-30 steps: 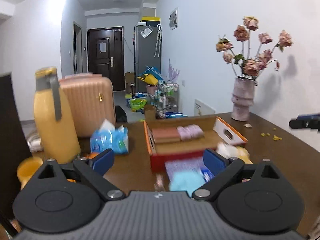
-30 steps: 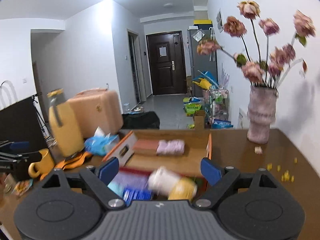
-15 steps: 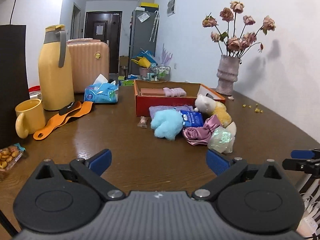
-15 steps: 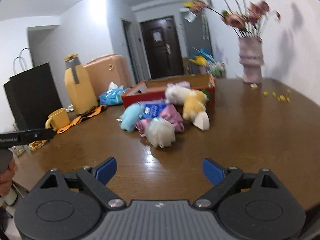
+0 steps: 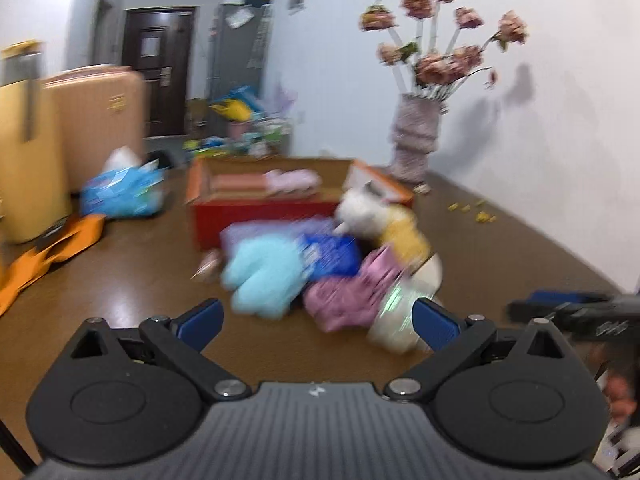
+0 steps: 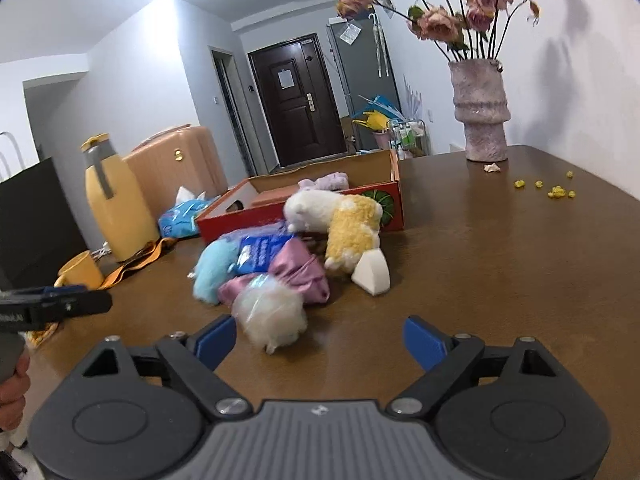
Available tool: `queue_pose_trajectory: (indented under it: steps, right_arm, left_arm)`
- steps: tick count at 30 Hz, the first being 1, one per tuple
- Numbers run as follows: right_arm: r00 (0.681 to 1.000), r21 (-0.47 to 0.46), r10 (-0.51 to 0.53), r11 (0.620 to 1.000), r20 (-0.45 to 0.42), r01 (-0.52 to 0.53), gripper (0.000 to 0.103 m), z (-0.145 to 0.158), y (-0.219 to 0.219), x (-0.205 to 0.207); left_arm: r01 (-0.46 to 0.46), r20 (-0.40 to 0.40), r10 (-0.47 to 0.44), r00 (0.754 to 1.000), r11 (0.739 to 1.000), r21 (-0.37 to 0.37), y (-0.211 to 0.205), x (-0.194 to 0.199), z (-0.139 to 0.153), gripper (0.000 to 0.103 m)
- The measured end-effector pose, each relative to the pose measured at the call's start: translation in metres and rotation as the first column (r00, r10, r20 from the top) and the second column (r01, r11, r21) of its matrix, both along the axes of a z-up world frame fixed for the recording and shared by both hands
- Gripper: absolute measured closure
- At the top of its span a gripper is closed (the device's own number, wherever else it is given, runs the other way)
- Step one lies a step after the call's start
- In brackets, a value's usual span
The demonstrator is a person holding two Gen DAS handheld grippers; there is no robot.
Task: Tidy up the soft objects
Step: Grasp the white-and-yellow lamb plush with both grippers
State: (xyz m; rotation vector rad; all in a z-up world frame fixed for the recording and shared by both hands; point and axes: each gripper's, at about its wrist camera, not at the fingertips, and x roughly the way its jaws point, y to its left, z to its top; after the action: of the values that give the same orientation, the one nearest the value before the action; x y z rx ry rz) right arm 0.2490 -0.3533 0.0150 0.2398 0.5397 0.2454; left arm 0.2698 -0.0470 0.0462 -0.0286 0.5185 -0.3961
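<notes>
A pile of soft things lies on the brown table in front of a red cardboard box (image 6: 362,198): a light blue plush (image 6: 210,266), a blue packet (image 6: 260,252), a pink satin cloth (image 6: 298,266), a white fluffy ball in clear wrap (image 6: 272,312) and a white and yellow plush toy (image 6: 346,220). The box (image 5: 260,208) holds a pink folded cloth (image 5: 292,180). My right gripper (image 6: 318,342) is open and empty just short of the white ball. My left gripper (image 5: 316,318) is open and empty just short of the pile; its view is blurred.
A yellow jug (image 6: 116,204), a yellow mug (image 6: 80,270), an orange strap (image 6: 136,260) and a blue tissue pack (image 6: 182,216) stand at the left. A vase of dried roses (image 6: 480,112) stands at the back right, with yellow crumbs (image 6: 556,190) near it.
Both grippers pulled back from the box to the near table edge, then came forward again towards the pile. Both stay open and empty.
</notes>
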Motion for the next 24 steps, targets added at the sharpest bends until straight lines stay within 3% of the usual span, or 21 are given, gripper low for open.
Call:
queue_pose_trajectory:
  steps: [3, 8, 12, 13, 15, 19, 24]
  right_arm:
    - [1.0, 0.021, 0.004, 1.0, 0.01, -0.004, 0.021, -0.003, -0.004, 0.046]
    - [1.0, 0.046, -0.006, 0.999, -0.022, 0.007, 0.031, -0.016, -0.008, 0.126]
    - [0.997, 0.077, 0.014, 0.997, -0.074, -0.008, 0.039, -0.034, -0.007, 0.168]
    - [0.996, 0.086, 0.017, 0.996, -0.088, -0.01, 0.045, -0.037, -0.007, 0.173]
    - [0.994, 0.11, 0.023, 0.994, -0.111, -0.011, 0.054, -0.045, -0.007, 0.18]
    - [0.996, 0.089, 0.015, 0.996, -0.084, -0.008, 0.057, -0.041, -0.006, 0.177]
    - [0.998, 0.013, 0.005, 1.0, 0.062, -0.005, 0.057, -0.004, 0.009, 0.141]
  left_arm:
    - [0.064, 0.004, -0.064, 0.998, 0.998, -0.019, -0.03, 0.052, 0.004, 0.005]
    - [0.108, -0.043, -0.108, 0.993, 0.994, -0.014, -0.082, 0.146, -0.004, 0.034]
    - [0.126, -0.103, -0.128, 0.986, 0.992, -0.029, -0.103, 0.196, -0.021, 0.044]
    - [0.124, -0.123, -0.127, 0.984, 0.992, -0.029, -0.106, 0.204, -0.026, 0.054]
    - [0.127, -0.147, -0.132, 0.98, 0.991, -0.045, -0.107, 0.213, -0.035, 0.057]
    - [0.132, -0.138, -0.14, 0.981, 0.989, -0.066, -0.103, 0.211, -0.036, 0.06]
    - [0.138, -0.034, -0.141, 0.989, 0.986, -0.094, -0.092, 0.175, 0.001, 0.06]
